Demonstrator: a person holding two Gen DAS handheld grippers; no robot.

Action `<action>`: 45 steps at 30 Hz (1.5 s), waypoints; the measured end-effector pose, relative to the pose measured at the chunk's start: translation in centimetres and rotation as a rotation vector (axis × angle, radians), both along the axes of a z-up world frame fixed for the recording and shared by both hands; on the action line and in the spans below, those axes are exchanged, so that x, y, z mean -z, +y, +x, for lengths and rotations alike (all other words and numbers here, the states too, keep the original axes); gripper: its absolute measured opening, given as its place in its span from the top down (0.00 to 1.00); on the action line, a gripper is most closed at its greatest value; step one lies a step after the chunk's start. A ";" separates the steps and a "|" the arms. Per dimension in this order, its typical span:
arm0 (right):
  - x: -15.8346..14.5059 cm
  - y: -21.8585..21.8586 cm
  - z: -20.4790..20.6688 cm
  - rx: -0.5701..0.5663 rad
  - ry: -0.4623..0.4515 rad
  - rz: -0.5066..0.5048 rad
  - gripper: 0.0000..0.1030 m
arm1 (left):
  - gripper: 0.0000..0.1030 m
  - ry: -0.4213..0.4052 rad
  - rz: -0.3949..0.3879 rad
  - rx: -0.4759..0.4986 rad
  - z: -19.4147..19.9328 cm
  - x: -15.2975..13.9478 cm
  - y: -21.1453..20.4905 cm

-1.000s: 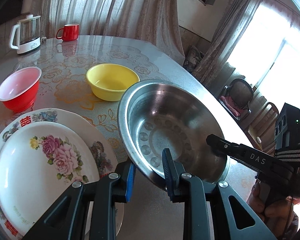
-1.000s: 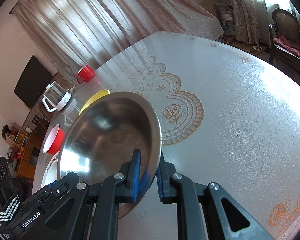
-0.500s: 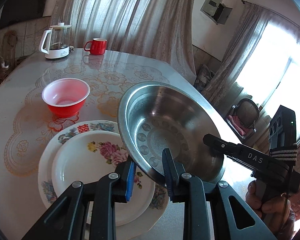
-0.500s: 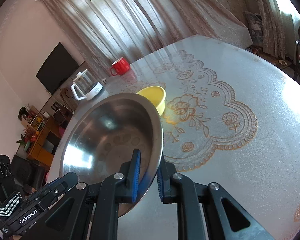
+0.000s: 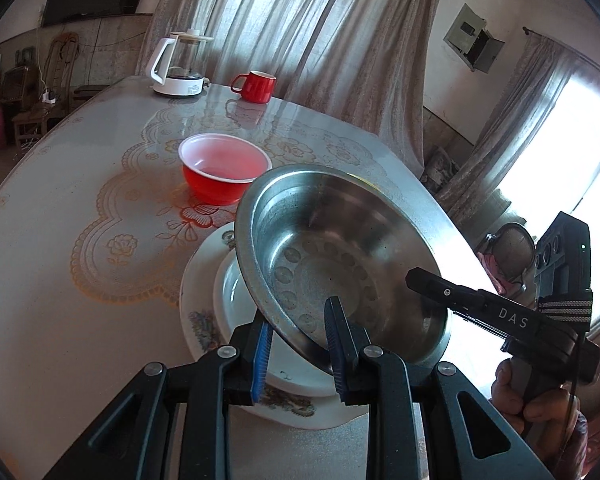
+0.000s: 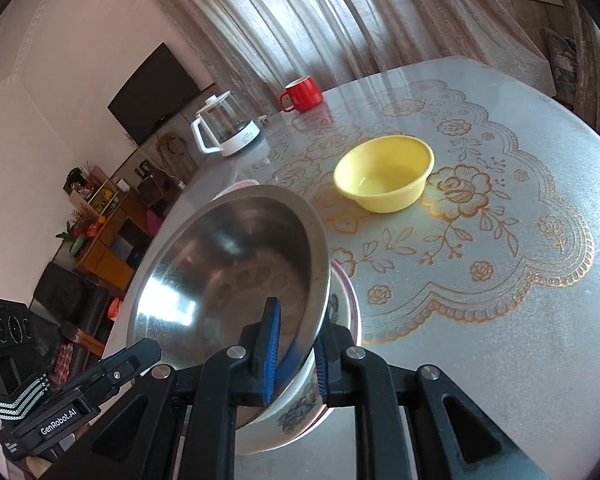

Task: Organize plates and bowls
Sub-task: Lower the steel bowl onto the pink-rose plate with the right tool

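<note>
Both tools grip one steel bowl (image 5: 340,264), held tilted in the air above the stacked plates (image 5: 204,280). The left gripper (image 5: 300,344) has its jaws narrowly parted around the bowl's near rim, one blue pad outside the wall and the other inside; the right gripper (image 6: 296,344) is nearly closed on the rim at the opposite side, pads pressed on the thin metal. Beyond the bowl, a red bowl (image 5: 224,172) with a pale inside stands on the table (image 5: 60,200), close behind the plates. A yellow bowl (image 6: 384,180) sits further off and well apart, seen only from the right wrist. At the far edge stand a red mug (image 5: 256,86) and a glass kettle (image 5: 182,64) with a white handle and base, before long ribbed curtains. The steel bowl is round and shiny, with a ring of oval dimples pressed into its bottom. The plates are white ceramic with flower prints on their borders; the table is covered by a smooth, glossy sheet printed with a golden lace and rose pattern. The bowl hides most of the plates, so their centres cannot be seen. A hand (image 5: 536,400) holding the right tool shows at the frame's edge, partly cut off.
</note>
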State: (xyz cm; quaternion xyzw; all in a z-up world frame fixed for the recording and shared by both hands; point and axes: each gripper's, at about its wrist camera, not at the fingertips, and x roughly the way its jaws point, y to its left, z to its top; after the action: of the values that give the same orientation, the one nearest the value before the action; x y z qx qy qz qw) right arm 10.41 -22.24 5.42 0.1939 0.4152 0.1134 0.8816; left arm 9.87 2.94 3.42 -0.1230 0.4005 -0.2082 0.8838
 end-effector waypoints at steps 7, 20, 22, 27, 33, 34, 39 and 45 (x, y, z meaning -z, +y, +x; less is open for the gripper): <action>0.9 1.8 -0.1 -0.039 0.031 -0.001 0.84 | 0.75 0.038 -0.018 -0.023 -0.6 1.2 1.5; 1.9 1.7 -0.2 -0.027 0.061 -0.005 0.83 | 0.74 0.060 -0.022 -0.007 -0.5 1.8 1.4; 2.1 1.5 -0.3 -0.026 0.073 0.005 0.82 | 0.74 0.062 -0.020 -0.004 -0.5 1.9 1.3; 2.5 1.6 -0.4 -0.032 0.085 0.024 0.79 | 0.74 0.078 -0.016 -0.011 -0.3 2.4 1.3; 2.4 1.7 -0.7 -0.033 0.077 0.022 0.78 | 0.74 0.061 -0.008 -0.009 -0.8 2.3 1.1; 2.4 1.9 -0.8 -0.039 0.069 0.002 0.79 | 0.74 0.059 -0.006 -0.010 -0.8 2.3 1.0; 2.5 2.2 -1.0 -0.045 0.057 -0.034 0.81 | 0.73 0.051 0.009 -0.015 -1.1 2.2 0.9; 2.4 2.2 -0.9 -0.046 0.053 -0.033 0.81 | 0.72 0.036 0.025 -0.019 -1.4 2.0 0.8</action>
State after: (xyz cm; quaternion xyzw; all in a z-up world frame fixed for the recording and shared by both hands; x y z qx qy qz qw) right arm 9.51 -20.01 2.99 0.1725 0.4443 0.1215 0.8707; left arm 8.44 3.79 1.38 -0.1194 0.4178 -0.1924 0.8799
